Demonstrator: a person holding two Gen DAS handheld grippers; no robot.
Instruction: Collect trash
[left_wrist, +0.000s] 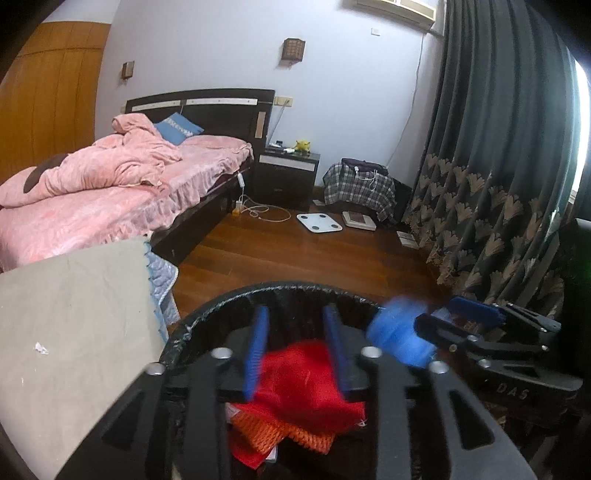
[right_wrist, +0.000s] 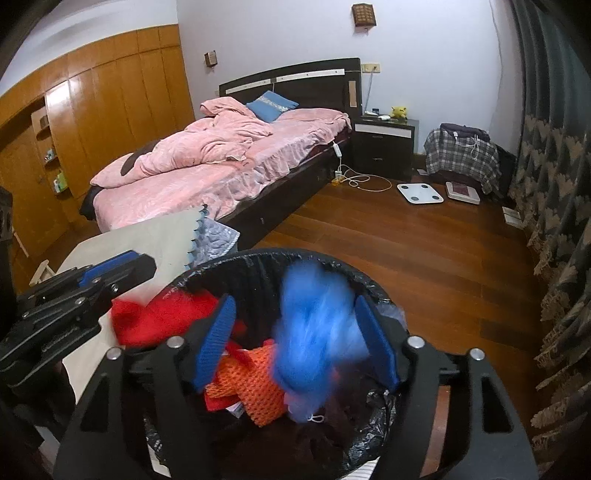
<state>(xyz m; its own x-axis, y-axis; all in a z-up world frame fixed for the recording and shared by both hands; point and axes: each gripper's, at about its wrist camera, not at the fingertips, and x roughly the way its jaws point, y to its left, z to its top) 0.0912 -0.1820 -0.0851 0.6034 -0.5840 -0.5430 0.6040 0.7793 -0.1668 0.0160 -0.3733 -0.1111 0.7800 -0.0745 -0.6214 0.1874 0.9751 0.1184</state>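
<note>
Looked out over a bed (left_wrist: 92, 192) with rumpled pink bedding along the far left wall, and over a wooden floor (left_wrist: 314, 254) stretching to a dark patterned curtain (left_wrist: 498, 166) on the right. Noted a dark nightstand (left_wrist: 288, 173) just beside the bed's head and a white scale (left_wrist: 319, 222) flat on the floor in front of it. Found a cloth-covered desk (left_wrist: 74, 332) close on the left, just beside a round bin (left_wrist: 295, 286) lined with a black bag.

Held both claws side by side over the bin's mouth, tilted down into it. Kept the left claw (left_wrist: 295, 314) spread, its blue pads (left_wrist: 255, 354) apart, with a red cloth (left_wrist: 299, 373) showing between and below them, blurred; saw that cloth from the right wrist at the bin's left rim, under the left claw. Could not tell whether either pad touched it. Kept the right claw (right_wrist: 295, 301) spread wide too, with a blue fluffy wad (right_wrist: 314, 339) blurred between its pads, a gap showing on either side, over the bin's opening and not pinched. Saw an orange mesh piece (right_wrist: 258, 391) lying inside the bin under the wad, beside more red fabric.
</note>
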